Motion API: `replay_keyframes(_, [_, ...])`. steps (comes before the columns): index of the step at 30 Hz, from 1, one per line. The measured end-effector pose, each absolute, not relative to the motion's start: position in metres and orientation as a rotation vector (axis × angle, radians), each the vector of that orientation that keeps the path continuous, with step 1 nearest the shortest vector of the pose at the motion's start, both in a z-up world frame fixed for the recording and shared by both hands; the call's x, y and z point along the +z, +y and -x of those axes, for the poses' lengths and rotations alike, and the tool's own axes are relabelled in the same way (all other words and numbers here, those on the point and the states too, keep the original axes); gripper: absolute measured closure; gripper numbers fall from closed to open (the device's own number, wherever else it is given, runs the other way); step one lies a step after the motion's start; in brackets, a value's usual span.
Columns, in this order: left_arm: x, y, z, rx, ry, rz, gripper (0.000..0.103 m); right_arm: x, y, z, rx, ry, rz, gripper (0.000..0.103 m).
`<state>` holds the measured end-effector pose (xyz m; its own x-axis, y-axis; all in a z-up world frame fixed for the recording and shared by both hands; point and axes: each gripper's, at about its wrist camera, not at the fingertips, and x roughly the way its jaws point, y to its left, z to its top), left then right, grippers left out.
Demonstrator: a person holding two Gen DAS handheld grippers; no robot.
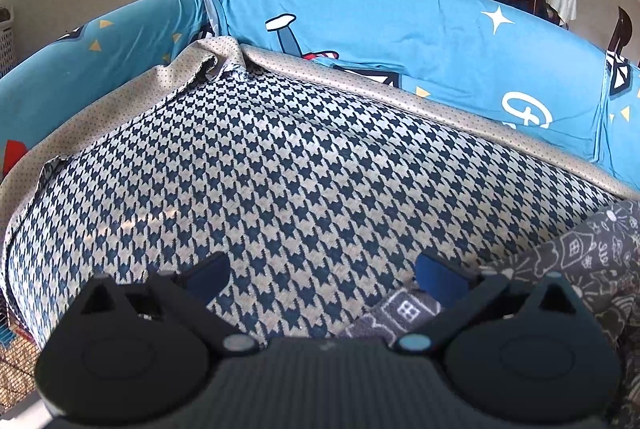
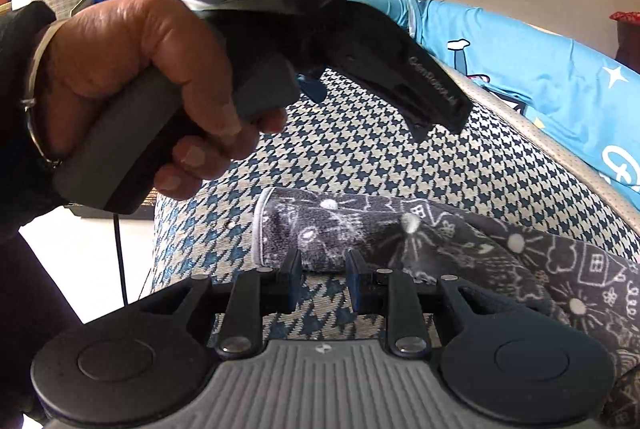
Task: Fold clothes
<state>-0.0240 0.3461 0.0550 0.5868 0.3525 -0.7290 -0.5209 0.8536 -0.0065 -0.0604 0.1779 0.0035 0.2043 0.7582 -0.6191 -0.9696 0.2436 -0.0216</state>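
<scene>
Left gripper (image 1: 322,279) hangs spread wide over the houndstooth sofa seat (image 1: 280,165), nothing between its blue pads (image 1: 434,275); in the right wrist view a hand (image 2: 136,85) holds it up off the fabric. Right gripper (image 2: 323,275) is narrowly parted, pads not pressing on anything, tips just at the near edge of the dark grey printed garment (image 2: 460,245). The garment lies on the seat's right side, its white-trimmed hem end (image 2: 260,229) pointing left, the rest bunching off toward the lower right; how much hangs past the seat front I cannot tell. Blue cartoon-print cover (image 1: 440,41) runs along the sofa back, clear of the work. Read: between folds, both grippers empty, next grasp being set up. To do it well: right gripper should go in low and take the hem edge squarely, getting both layers if it's doubled, not just the top pile. Left should come down on the opposite corner of that same edge so the cloth lifts taut instead of roping. Keep the left handle out of the right's path, they're close. Lay the fold on the flat middle of the seat, not near the tucked beige liner (image 1: 120,97) at the back.
</scene>
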Motion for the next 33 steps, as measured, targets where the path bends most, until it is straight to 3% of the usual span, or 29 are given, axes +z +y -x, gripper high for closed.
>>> replay_keyframes(5, [0.057, 0.353, 0.028, 0.522, 0.784, 0.247, 0.000, -0.007, 0.190, 0.080, 1.308, 0.503, 0.504, 0.061])
replay_keyframes(14, [0.058, 0.355, 0.026, 0.524, 0.781, 0.260, 0.000, -0.036, 0.215, 0.095, 1.251, 0.399, 0.637, 0.062])
replay_keyframes(15, [0.058, 0.355, 0.026, 0.525, 0.780, 0.260, 0.000, -0.038, 0.216, 0.094, 1.252, 0.404, 0.622, 0.064])
replay_keyframes(17, [0.060, 0.355, 0.026, 0.526, 0.775, 0.260, 0.000, -0.039, 0.218, 0.092, 1.241, 0.415, 0.597, 0.083])
replay_keyframes(20, [0.066, 0.356, 0.028, 0.529, 0.756, 0.264, 0.000, -0.034, 0.218, 0.086, 1.253, 0.453, 0.494, 0.088])
replay_keyframes(24, [0.074, 0.361, 0.033, 0.538, 0.723, 0.287, 0.000, -0.014, 0.214, 0.076, 1.371, 0.566, 0.202, 0.087])
replay_keyframes(26, [0.075, 0.362, 0.034, 0.543, 0.721, 0.289, 0.000, -0.012, 0.216, 0.072, 1.408, 0.625, 0.139, 0.080])
replay_keyframes(28, [0.074, 0.362, 0.034, 0.545, 0.726, 0.285, 0.000, -0.013, 0.217, 0.069, 1.444, 0.671, 0.117, 0.080])
replay_keyframes(30, [0.073, 0.362, 0.032, 0.547, 0.732, 0.280, 0.000, -0.015, 0.216, 0.070, 1.435, 0.663, 0.153, 0.072])
replay_keyframes(33, [0.074, 0.360, 0.031, 0.537, 0.729, 0.282, 0.000, -0.015, 0.213, 0.069, 1.385, 0.663, 0.202, 0.072])
